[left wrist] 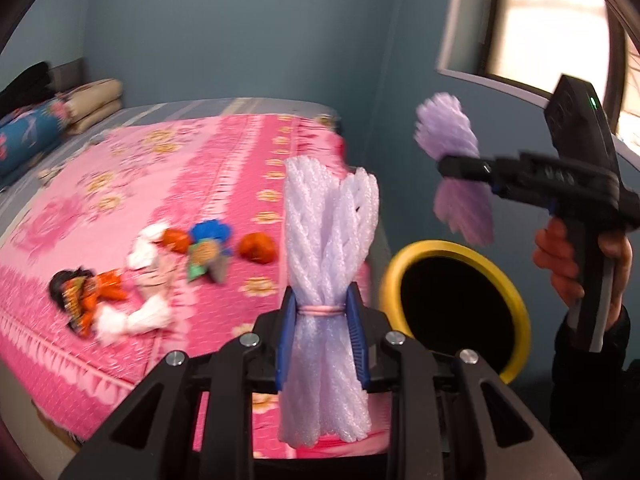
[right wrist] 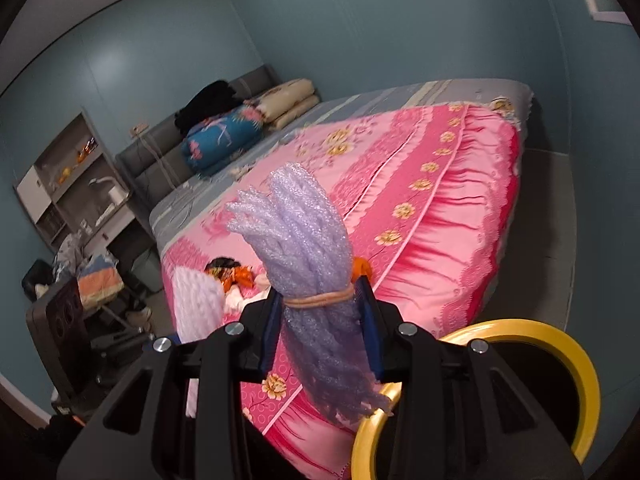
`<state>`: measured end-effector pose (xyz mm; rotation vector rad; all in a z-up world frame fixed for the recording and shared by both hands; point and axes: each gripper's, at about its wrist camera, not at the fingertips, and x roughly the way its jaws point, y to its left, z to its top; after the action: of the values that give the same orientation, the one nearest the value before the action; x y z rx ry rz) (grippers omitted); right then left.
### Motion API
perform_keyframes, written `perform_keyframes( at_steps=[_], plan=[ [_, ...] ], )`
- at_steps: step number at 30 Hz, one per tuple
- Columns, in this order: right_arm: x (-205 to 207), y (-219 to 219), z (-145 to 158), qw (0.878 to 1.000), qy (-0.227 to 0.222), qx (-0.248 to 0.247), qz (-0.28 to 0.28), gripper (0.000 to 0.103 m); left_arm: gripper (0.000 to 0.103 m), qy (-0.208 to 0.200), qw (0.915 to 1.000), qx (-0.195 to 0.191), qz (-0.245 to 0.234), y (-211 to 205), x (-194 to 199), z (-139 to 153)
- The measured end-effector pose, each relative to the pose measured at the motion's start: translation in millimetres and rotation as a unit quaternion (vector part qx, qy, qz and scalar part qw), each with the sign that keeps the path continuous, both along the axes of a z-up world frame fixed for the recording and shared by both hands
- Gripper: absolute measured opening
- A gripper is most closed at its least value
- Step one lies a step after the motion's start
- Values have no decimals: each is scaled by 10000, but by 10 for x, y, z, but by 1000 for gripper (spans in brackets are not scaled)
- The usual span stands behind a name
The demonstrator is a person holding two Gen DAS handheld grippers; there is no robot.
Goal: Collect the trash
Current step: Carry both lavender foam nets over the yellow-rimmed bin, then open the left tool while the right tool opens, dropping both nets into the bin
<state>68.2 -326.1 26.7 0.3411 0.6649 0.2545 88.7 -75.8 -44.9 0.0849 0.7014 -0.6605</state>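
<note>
My left gripper [left wrist: 321,312] is shut on a pale lilac foam net bundle [left wrist: 328,240] tied with a pink band, held upright beside the bed. My right gripper [right wrist: 320,320] is shut on a purple foam net bundle [right wrist: 304,240] tied with a band; it also shows in the left wrist view [left wrist: 460,176], held above the yellow-rimmed bin [left wrist: 456,308]. The bin's rim shows below the right gripper [right wrist: 576,364]. More trash lies on the pink bedspread [left wrist: 160,184]: orange wrappers [left wrist: 258,248], a blue piece [left wrist: 210,232], white foam nets [left wrist: 136,320], a black-and-orange wrapper [left wrist: 76,292].
Folded quilts and pillows [right wrist: 240,128] sit at the head of the bed. A shelf unit [right wrist: 76,176] and clutter stand by the far wall. A window [left wrist: 560,32] is at the right. Grey floor [right wrist: 548,208] lies past the bed's foot.
</note>
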Motion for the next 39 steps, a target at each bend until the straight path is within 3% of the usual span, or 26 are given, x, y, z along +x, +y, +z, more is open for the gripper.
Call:
perform_keyframes(
  at_steps=[12,26,34,35,39],
  plan=[
    [-438,-593,237,9910,11,101,-1334,37,23,665,9946,-50,-790,-770,-58,-184],
    [-502,-796,-5,9783,584,285,-1967,38,23,1346,9786,-76,-1553,-1342,-117,-444],
    [-611,-882,8,9733,517,394,-2203,43,24,1275,9769,-160,-1710,-1440,-276,-398],
    [-623,-894,12,9729,494,417,-2220,44,25,1271,9765,-170,-1730,-1441,-286,-391],
    [-669,-871,28,9704,447,494,-2321,49,44,1253,9762,-272,-1748,-1403,-310,-366]
  ],
)
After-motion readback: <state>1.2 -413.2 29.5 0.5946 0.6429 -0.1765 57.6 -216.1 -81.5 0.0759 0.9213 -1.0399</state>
